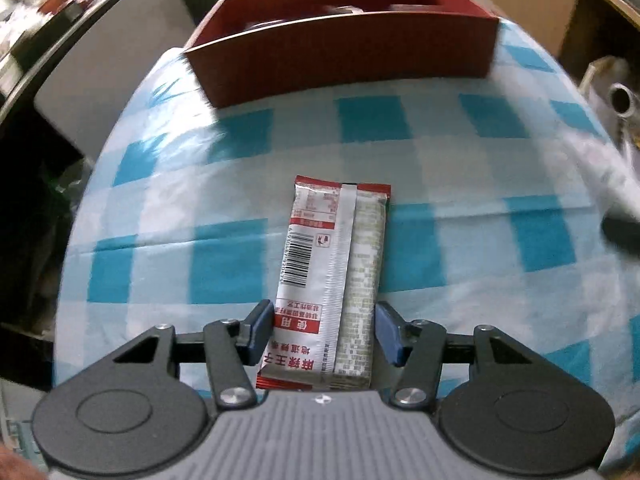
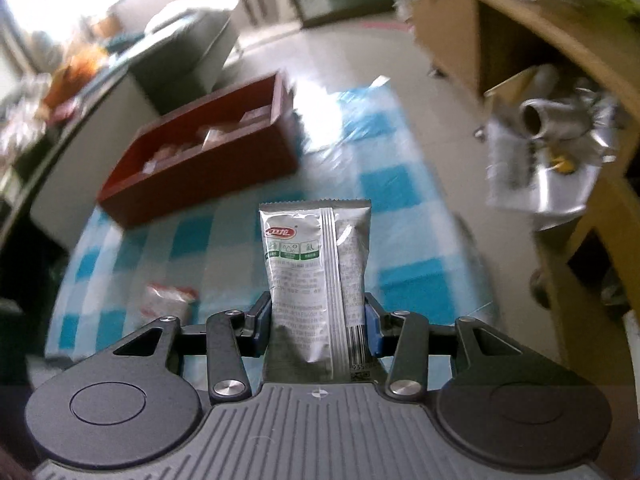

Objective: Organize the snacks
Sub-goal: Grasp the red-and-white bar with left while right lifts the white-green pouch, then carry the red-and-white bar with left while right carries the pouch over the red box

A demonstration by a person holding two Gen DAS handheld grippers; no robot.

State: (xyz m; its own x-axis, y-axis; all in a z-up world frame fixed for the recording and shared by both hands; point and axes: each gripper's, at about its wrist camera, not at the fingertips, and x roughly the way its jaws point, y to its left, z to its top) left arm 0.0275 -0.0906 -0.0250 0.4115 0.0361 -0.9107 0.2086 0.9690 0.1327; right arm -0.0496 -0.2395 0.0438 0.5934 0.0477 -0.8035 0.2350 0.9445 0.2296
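Over the checked bench (image 1: 440,160), left gripper (image 1: 324,334) fingers are straddling the red-and-white snack packet (image 1: 332,264) lying flat, while right gripper (image 2: 318,326) fingers are pinching a silver snack pouch (image 2: 316,264), red box (image 2: 208,168) behind.

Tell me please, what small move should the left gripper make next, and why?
Probably close fully on the red and white snack packet. The packet lies flat on the blue checked cloth with its near end between the fingers of the left gripper, which look barely touching it. Once gripped, it can go to the red box. The right gripper already holds a silver packet.
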